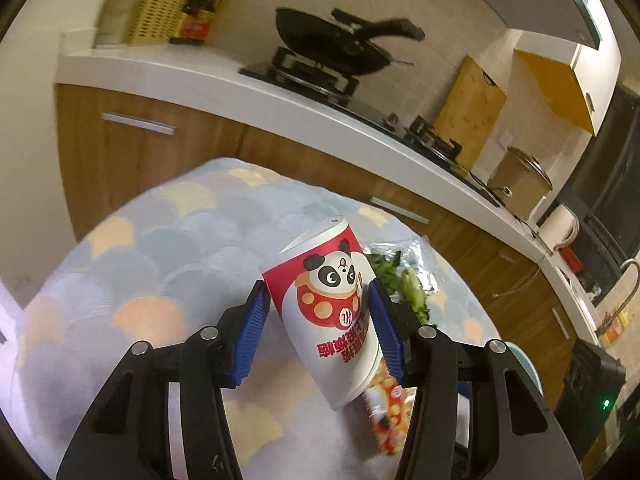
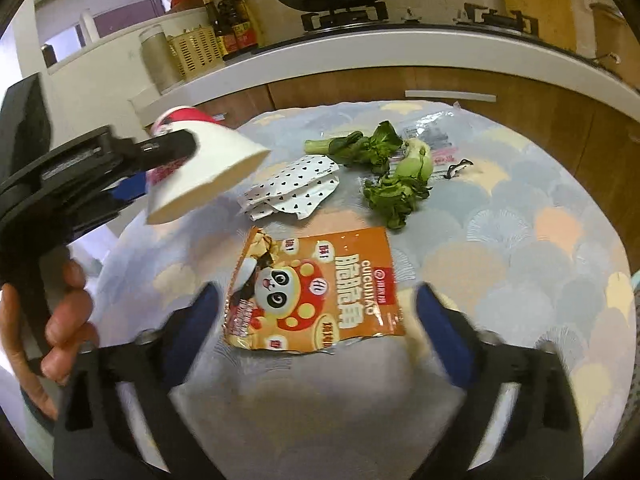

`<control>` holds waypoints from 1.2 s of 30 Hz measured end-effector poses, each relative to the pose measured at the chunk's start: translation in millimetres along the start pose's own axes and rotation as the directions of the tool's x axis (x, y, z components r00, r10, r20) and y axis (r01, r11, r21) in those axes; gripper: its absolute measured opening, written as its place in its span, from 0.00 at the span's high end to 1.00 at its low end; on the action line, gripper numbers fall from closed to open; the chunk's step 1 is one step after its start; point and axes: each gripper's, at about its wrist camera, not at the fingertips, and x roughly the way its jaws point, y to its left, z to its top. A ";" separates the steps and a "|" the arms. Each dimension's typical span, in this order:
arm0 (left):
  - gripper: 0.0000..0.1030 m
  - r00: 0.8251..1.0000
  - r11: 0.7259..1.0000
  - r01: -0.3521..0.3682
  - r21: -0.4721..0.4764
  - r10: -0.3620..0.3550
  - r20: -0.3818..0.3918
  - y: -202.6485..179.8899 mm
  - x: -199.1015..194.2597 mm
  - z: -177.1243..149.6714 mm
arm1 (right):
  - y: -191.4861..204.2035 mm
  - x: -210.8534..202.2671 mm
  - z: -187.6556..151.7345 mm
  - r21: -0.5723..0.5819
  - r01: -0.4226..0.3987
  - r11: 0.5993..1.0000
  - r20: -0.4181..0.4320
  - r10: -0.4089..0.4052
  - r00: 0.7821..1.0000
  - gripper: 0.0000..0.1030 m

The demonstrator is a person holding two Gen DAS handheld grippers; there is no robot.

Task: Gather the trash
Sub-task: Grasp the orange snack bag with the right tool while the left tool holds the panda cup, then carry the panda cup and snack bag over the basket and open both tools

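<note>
My left gripper (image 1: 320,300) is shut on a red-and-white paper cup (image 1: 332,308) with a panda print, held tilted above the round table. The same cup (image 2: 208,172) shows at the left of the right wrist view, its open mouth facing down and right, with the left gripper (image 2: 132,168) clamped on it. My right gripper (image 2: 316,320) stands wide open low over the table, its blue fingers on either side of an orange snack bag (image 2: 320,280) that lies flat. Beyond the bag lie a crumpled heart-print wrapper (image 2: 292,192) and green vegetable scraps (image 2: 392,176).
The table wears a pale blue scallop-pattern cloth (image 2: 520,240). A clear plastic wrapper (image 2: 436,140) lies under the greens. Behind runs a white kitchen counter (image 1: 192,68) with a wok (image 1: 332,44), bottles and a basket. A person's hand (image 2: 60,320) holds the left gripper's handle.
</note>
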 end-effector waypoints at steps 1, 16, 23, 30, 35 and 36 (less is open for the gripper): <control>0.52 1.000 1.000 -0.006 0.001 0.006 0.009 3.5 -2.9 -2.4 | 2.0 6.7 0.4 0.002 0.001 1.000 -0.030 -0.001 1.000 0.06; 0.52 0.997 0.995 0.073 -0.071 -0.071 0.025 30.0 -1.6 -18.3 | 28.3 37.8 9.4 -0.099 0.193 0.976 -0.107 -0.204 0.973 0.21; 0.52 0.989 0.984 0.145 -0.107 -0.143 0.029 36.6 -6.8 -17.5 | 24.6 30.5 3.7 -0.084 0.164 0.983 -0.067 -0.170 0.983 0.77; 0.52 0.983 0.981 0.182 -0.067 -0.181 0.031 19.5 -16.7 -14.9 | 7.3 3.1 4.1 -0.022 0.123 0.992 -0.009 -0.123 0.992 0.81; 0.52 0.975 0.975 0.223 -0.022 -0.222 0.024 -7.5 -22.4 -16.4 | -4.7 -33.5 5.5 -0.019 0.154 0.988 0.055 -0.152 0.987 0.81; 0.52 0.971 0.971 0.238 -0.017 -0.238 0.018 -14.8 -22.3 -17.9 | -7.1 -38.6 6.1 -0.016 0.159 0.987 0.062 -0.157 0.986 0.81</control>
